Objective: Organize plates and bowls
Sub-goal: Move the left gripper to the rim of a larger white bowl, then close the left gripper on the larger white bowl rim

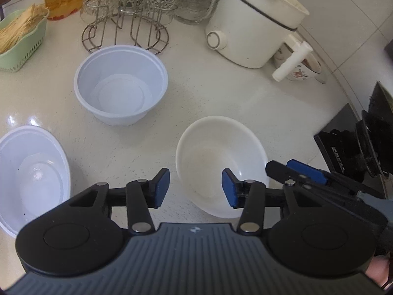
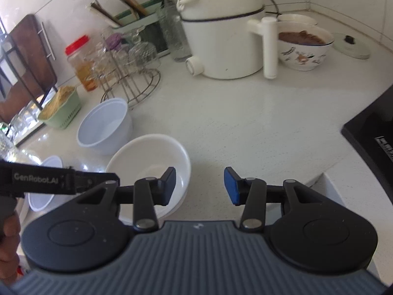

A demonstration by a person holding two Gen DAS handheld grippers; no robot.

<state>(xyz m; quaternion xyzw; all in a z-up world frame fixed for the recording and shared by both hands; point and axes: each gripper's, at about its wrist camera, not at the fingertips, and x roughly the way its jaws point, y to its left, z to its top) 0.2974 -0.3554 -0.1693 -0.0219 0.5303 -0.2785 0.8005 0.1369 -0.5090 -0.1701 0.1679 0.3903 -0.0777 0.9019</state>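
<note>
Left wrist view: left gripper hangs over the near-left rim of the white bowl, jaws partly apart, nothing between the pads. Its right pad sits in front of the bowl's inside wall, its left pad over bare counter; the rim lies between them but untouched.

Two plastic bowls stand apart from it: a deep bowl farther off to the left, an oval bowl at the near-left edge. Right gripper shows at the white bowl's right side.

Right wrist view: right gripper also stands partly open and empty, left pad over the white bowl's right rim, right pad over counter. Whether that pad touches the rim is hard to tell; the fisheye flattens it.

Judged step: taking hold of the white bowl, likely to nest it with the others.

Doing it well:
- One gripper needs to take the rim; two on one bowl crowd each other.
- Straddle the wall, one pad inside, one outside, then close.
- Seat the pads low on the wall; the glazed rim looks slippery.
- Lift level, clear of the cooker and glass rack behind.
</note>
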